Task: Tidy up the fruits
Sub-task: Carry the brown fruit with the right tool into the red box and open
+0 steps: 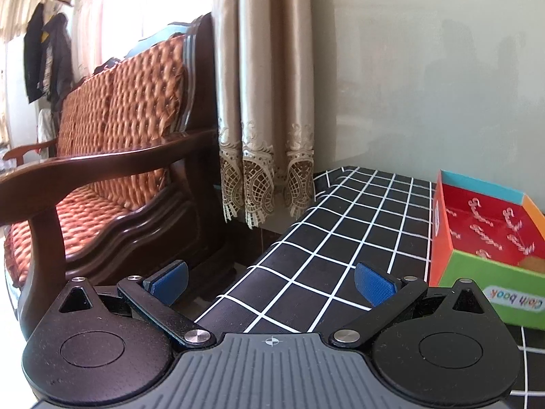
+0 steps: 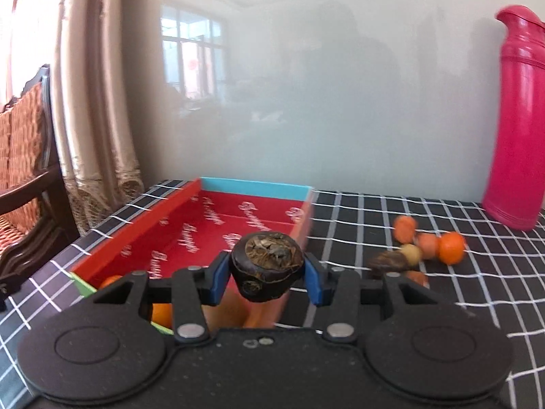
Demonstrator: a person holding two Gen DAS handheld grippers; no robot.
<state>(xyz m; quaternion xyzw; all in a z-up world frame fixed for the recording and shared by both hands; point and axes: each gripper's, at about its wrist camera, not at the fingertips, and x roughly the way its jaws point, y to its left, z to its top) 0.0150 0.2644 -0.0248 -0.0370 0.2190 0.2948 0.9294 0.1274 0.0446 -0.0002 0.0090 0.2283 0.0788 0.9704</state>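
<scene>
1. Right gripper [image 2: 267, 272]: clenched on a dark brown round fruit [image 2: 267, 266], one blue pad at each side, dried calyx facing up.
2. Held fruit: raised above the near right corner of the box [image 2: 136, 228], clear of the red floor inside.
3. Box: open-topped cardboard tray with red interior printed in white script, blue far wall, orange and green outer walls; resting on the worktop [image 2: 442, 306], which is covered in a black cloth with a white grid.
4. Inside the box, near end: at least one orange fruit [image 2: 110, 281], partly hidden behind the gripper body.
5. Loose fruit pile [image 2: 425, 248]: on the worktop to the right of the box and apart from it; several small orange fruits, one pale yellowish fruit and one dark brown fruit, close together and blurred.
6. Pink jug [image 2: 517, 119]: upright at the far right of the worktop, against the wall.
7. Left gripper [image 1: 270, 281]: released, blue pads set wide apart, nothing between them; positioned over the left edge of the worktop, with the box at its right.
8. Left of the worktop: wooden armchair [image 1: 112, 156] with orange woven cushions, beige curtain [image 1: 265, 102] behind it.
</scene>
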